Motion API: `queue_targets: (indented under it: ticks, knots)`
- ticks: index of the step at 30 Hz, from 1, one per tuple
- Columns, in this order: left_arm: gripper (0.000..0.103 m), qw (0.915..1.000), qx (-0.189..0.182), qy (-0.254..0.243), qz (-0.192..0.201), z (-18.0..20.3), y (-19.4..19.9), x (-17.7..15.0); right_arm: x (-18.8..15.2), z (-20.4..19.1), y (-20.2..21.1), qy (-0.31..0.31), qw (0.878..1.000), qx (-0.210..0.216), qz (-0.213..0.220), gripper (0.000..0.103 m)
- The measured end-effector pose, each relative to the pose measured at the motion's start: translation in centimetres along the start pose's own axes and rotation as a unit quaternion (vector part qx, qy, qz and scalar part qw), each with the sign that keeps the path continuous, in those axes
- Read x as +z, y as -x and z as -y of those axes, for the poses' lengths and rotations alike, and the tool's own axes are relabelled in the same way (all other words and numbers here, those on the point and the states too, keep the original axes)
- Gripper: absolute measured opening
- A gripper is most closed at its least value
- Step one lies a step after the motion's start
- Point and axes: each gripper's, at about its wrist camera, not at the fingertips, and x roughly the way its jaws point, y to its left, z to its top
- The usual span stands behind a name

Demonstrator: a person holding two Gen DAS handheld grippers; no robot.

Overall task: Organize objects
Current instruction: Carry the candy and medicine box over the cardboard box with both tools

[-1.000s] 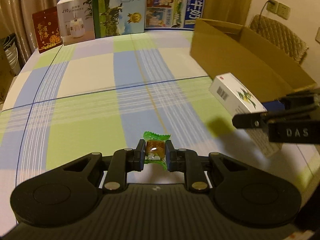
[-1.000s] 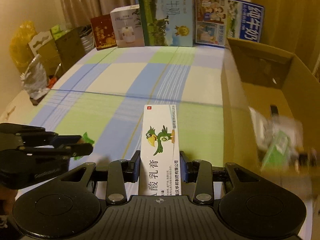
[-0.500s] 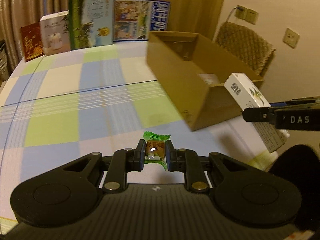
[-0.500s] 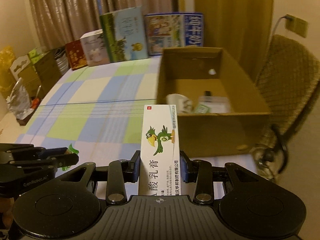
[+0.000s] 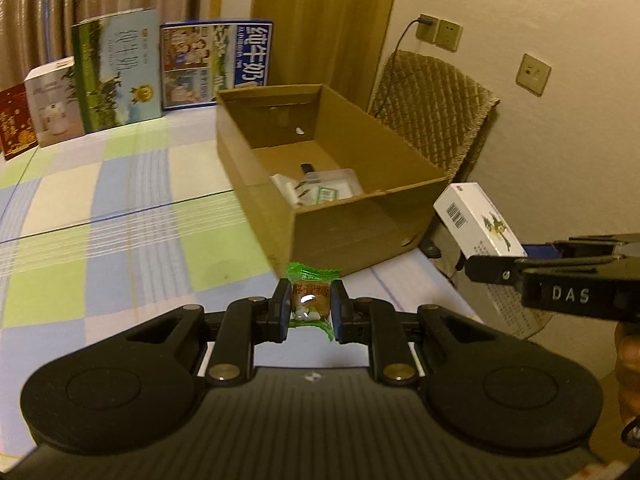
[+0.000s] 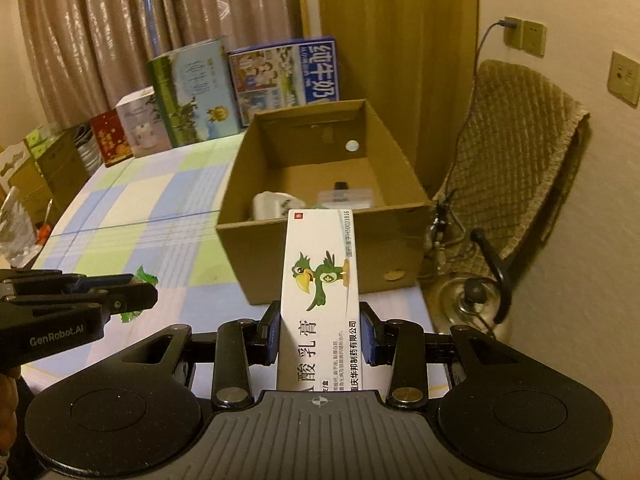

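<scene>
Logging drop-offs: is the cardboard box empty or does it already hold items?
Not empty. The open-topped cardboard box holds a few items: white packets and a small dark object on its floor.

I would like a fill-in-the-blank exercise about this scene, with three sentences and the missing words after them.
1. The left gripper is shut on a candy in a ____ wrapper.
2. The right gripper holds a white medicine box printed with a green ____.
3. The cardboard box on the checked tablecloth is open at the ____.

Missing words: green; bird; top
</scene>
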Motion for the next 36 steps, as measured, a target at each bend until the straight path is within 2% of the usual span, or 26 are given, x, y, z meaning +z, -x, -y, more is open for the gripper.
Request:
queue_targets:
  ticks: [22, 36]
  knots:
    - [0.016, 1.0000, 0.002, -0.001, -0.009, 1.4, -1.6, 1.3, 0.5, 1.2, -0.5, -0.002, 1.000, -0.001, 0.002, 0.035]
    - [0.016, 1.0000, 0.002, 0.000, -0.009, 1.9, -2.3, 1.9, 2.1, 1.6, -1.1, 0.012, 1.000, -0.008, 0.007, 0.035]
